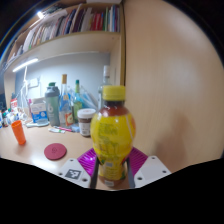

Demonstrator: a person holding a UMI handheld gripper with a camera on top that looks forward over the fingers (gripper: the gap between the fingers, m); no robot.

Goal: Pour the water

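Yellow liquid fills the capped bottle [112, 140] that your tongs [112, 170] are clamped on, both pink pads pressed to its lower body, holding it upright above the bench [35, 160]. The orange cap is on, so nothing will pour until it comes off. Your grip sits low on a tall, full bottle; tilt fast and it could pivot or slip between the pads. I can't make out a receiving cup. The red lid [55, 151] and cluttered jars [86, 121] sit near your swing path.
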